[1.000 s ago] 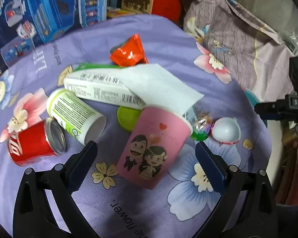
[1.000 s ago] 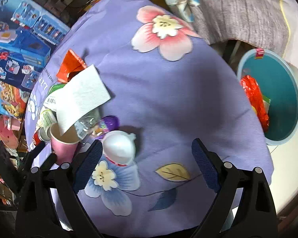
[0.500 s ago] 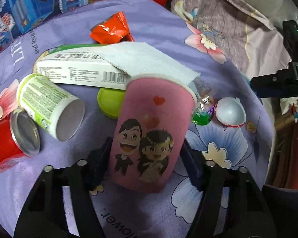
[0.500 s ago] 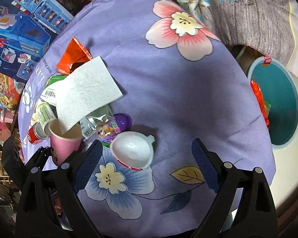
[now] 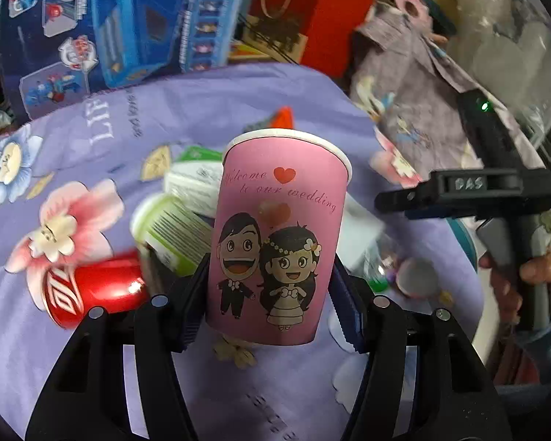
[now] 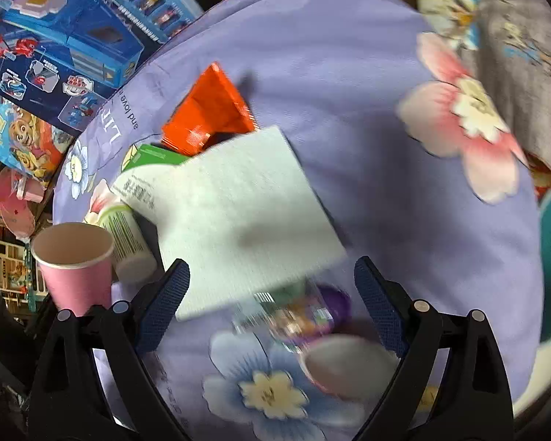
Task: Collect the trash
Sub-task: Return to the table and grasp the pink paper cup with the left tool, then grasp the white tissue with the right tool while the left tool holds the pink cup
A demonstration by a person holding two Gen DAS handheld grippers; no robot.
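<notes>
The left gripper (image 5: 270,303) has just been closing its jaws, and they now clamp the pink paper cup (image 5: 275,242), upright at the centre of the left wrist view. The right gripper (image 6: 272,303) has its jaws spread wide, holding nothing, over the white napkin (image 6: 238,217) and a blurred wrapper (image 6: 297,316) on the purple flowered cloth (image 6: 367,92).

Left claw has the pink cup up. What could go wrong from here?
1. The pink paper cup is thin-walled; the left claw pinching near its base may crush it or let it slip.
2. The right claw is open over the white napkin and clear wrapper; it may grab both.
</notes>
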